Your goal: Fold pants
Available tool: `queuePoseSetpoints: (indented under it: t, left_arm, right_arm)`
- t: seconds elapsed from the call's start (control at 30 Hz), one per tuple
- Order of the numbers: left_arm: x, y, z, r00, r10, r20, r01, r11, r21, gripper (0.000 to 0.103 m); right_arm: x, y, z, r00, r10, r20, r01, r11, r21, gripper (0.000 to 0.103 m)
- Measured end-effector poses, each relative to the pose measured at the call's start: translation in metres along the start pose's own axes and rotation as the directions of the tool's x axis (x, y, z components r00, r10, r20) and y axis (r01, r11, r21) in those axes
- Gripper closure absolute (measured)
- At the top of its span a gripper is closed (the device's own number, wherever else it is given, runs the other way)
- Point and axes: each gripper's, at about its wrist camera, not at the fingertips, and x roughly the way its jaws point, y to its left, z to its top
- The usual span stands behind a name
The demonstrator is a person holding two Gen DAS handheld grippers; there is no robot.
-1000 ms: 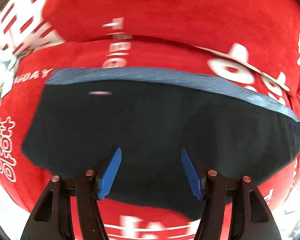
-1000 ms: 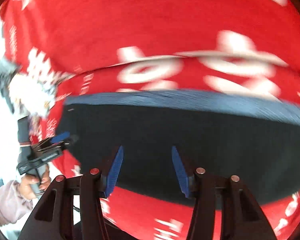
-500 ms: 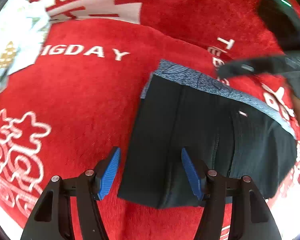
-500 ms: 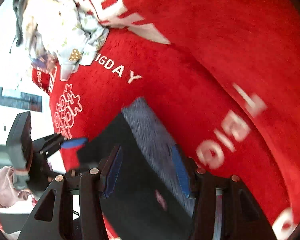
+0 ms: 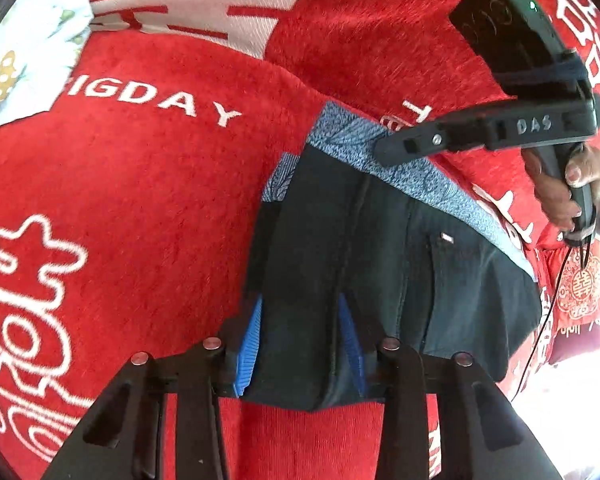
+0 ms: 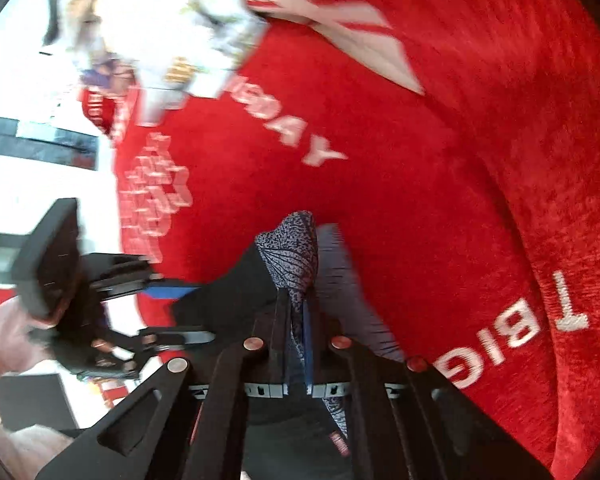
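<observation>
Dark pants (image 5: pixel 384 264) with a blue-grey patterned waistband (image 5: pixel 412 176) lie on a red blanket. My left gripper (image 5: pixel 300 344) straddles the near hem corner of the pants, its blue pads pressing the cloth on both sides. My right gripper (image 6: pixel 296 320) is shut on the waistband corner (image 6: pixel 296 248), which bunches up between its fingers. The right gripper's body also shows in the left wrist view (image 5: pixel 500 128), over the waistband. The left gripper shows in the right wrist view (image 6: pixel 160 312) at the pants' far edge.
The red blanket (image 5: pixel 120 200) with white lettering covers the whole surface. A pile of pale printed clothes (image 5: pixel 16 60) lies at its far left edge; it also shows in the right wrist view (image 6: pixel 156 28). The blanket's edge drops off at the right (image 5: pixel 580 300).
Both grippers came down from above the flat pants. The right one closed on the waistband corner. The left one narrowed around the hem corner.
</observation>
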Motion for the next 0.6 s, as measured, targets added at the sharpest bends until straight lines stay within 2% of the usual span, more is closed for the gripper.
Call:
queuePoseSetpoints:
  t: [0.07,0.13,0.23,0.3,0.33,0.37,0.4,0.43,0.47,0.5,0.6]
  left_arm:
    - [0.000,0.001,-0.006,0.999,0.039,-0.002,-0.039,0.999,0.003,0.064]
    - [0.008,0.002,-0.012,0.993,0.116,-0.012,-0.116,0.993,-0.002,0.062]
    - [0.014,0.007,-0.008,0.987,0.160,-0.025,-0.161,0.986,-0.036,0.059]
    - [0.006,0.006,-0.003,0.985,0.172,0.006,-0.171,0.984,-0.048,0.059]
    - [0.000,0.005,0.000,0.985,0.168,0.023,-0.167,0.985,-0.053,0.059]
    - [-0.007,0.000,0.006,0.987,0.154,0.047,-0.152,0.987,-0.056,0.059]
    - [-0.010,-0.004,0.011,0.988,0.145,0.060,-0.142,0.989,-0.050,0.059]
    - [-0.011,-0.009,0.016,0.988,0.136,0.066,-0.134,0.990,-0.039,0.053]
    - [-0.007,-0.017,0.025,0.990,0.127,0.067,-0.126,0.992,-0.024,0.038]
    - [-0.003,-0.022,0.031,0.990,0.122,0.069,-0.121,0.992,-0.019,0.035]
    - [0.036,-0.042,0.051,0.993,0.112,0.034,-0.111,0.994,-0.012,0.035]
  right_arm:
    - [0.005,0.006,0.005,1.000,0.009,-0.018,-0.009,1.000,-0.013,0.097]
    - [0.024,0.002,0.010,0.998,-0.052,-0.043,0.052,0.999,-0.011,0.097]
    - [0.055,-0.019,0.009,0.986,-0.150,-0.071,0.153,0.987,0.039,0.095]
    - [0.051,-0.026,0.008,0.989,-0.145,-0.016,0.146,0.984,0.106,0.086]
    - [0.044,-0.028,0.006,0.988,-0.153,0.011,0.149,0.978,0.149,0.075]
    - [0.034,-0.028,0.002,0.986,-0.165,0.034,0.156,0.971,0.182,0.073]
    - [0.022,-0.026,-0.003,0.986,-0.156,0.056,0.142,0.970,0.198,0.073]
    - [0.014,-0.025,-0.008,0.987,-0.146,0.074,0.128,0.970,0.209,0.073]
    - [0.001,-0.023,-0.017,0.985,-0.135,0.105,0.108,0.968,0.228,0.073]
    - [-0.010,-0.021,-0.026,0.984,-0.126,0.129,0.092,0.966,0.243,0.073]
    - [-0.029,-0.024,-0.070,0.982,-0.097,0.164,0.036,0.940,0.339,0.077]
